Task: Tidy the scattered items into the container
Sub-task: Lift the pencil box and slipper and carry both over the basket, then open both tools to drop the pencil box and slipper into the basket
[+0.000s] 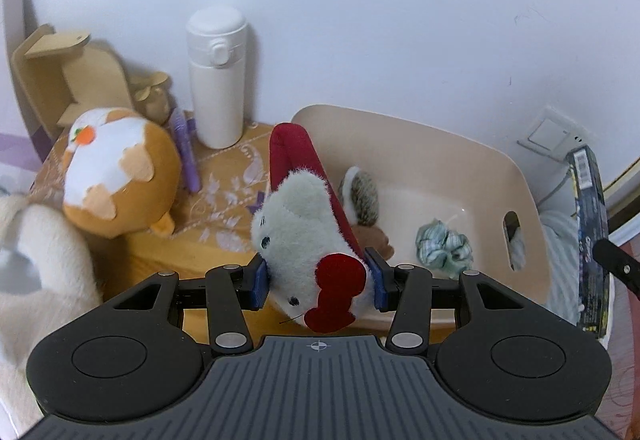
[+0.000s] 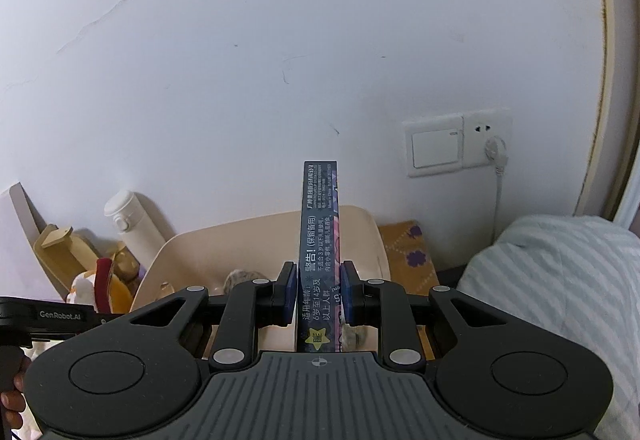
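My left gripper (image 1: 318, 280) is shut on a white plush toy with red ears (image 1: 304, 224), held at the near left rim of the beige bin (image 1: 472, 164). Inside the bin lie a grey hedgehog plush (image 1: 360, 196), a small brown plush (image 1: 378, 240) and a green-white cloth bundle (image 1: 442, 244). My right gripper (image 2: 319, 290) is shut on a thin dark box with printed text (image 2: 319, 240), held upright above the bin (image 2: 192, 248). That box also shows at the right edge of the left wrist view (image 1: 590, 236).
A white flask (image 1: 218, 76) stands at the wall on a patterned wooden table (image 1: 224, 176). An orange-white round plush (image 1: 120, 172), a purple item (image 1: 184, 148) and a wooden stand (image 1: 68, 72) are to the left. A striped blanket (image 2: 560, 280) lies right, below a wall switch (image 2: 456, 146).
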`<move>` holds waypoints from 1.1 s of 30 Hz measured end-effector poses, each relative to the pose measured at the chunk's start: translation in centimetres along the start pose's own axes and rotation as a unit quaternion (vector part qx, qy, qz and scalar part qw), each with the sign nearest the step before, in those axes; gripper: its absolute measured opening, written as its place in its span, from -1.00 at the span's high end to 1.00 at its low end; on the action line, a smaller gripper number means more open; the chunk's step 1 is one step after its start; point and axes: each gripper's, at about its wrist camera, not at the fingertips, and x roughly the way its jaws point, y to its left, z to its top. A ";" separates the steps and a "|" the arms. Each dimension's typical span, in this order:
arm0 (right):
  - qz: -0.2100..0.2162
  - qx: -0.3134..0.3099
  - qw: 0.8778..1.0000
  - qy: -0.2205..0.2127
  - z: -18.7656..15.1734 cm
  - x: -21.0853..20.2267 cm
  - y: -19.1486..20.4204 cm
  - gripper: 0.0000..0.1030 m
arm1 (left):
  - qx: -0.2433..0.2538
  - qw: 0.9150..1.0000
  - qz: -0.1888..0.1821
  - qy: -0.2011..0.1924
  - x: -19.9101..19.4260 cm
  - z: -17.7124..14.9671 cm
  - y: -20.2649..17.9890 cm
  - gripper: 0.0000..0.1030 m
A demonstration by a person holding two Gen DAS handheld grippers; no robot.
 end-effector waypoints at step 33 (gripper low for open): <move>-0.006 -0.039 0.992 0.122 -1.1 11.1 1.6 0.59 | 0.134 0.984 0.011 0.114 11.4 0.3 -5.1 0.04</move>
